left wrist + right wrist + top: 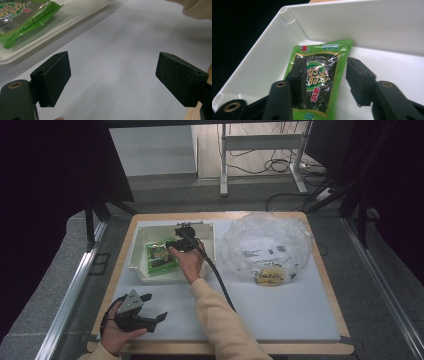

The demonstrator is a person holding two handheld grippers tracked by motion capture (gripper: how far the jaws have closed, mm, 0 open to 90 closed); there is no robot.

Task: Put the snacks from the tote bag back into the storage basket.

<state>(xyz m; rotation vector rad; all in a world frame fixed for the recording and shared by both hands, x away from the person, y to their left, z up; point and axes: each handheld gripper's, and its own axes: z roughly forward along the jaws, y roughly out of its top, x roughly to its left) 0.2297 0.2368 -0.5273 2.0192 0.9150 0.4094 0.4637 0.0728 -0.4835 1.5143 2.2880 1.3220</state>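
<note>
- Inside the white tray [137,262] on the tabletop [280,310], a green seaweed packet [322,75] is seen lying flat on the tray floor, its top edge against the far wall in the right gripper view.
- Over this packet the right hand-held gripper [324,80] is held with its jaws partly apart; one jaw sits over the packet's left margin and the other just beside its right edge, and nothing is gripped. Whether the jaws touch the film cannot be told.
- Near the front left corner of the tabletop the left hand-held gripper [112,77] is held wide open and empty above bare white surface, well apart from the tray.
- To the right of the tray a crumpled clear plastic bag [267,245] is seen with a yellowish item [270,276] inside it.
- Risk 1: a slip is judged likely if the jaws are closed on the flat packet, since glossy film offers little to pinch and the packet may simply be pushed along the floor.
- Risk 2: the jaw tips may be jammed against the tray floor or wall if lowered further, and the light tray could be shifted or tipped.
- Risk 3: the brittle contents may be crushed by a hard squeeze.
</note>
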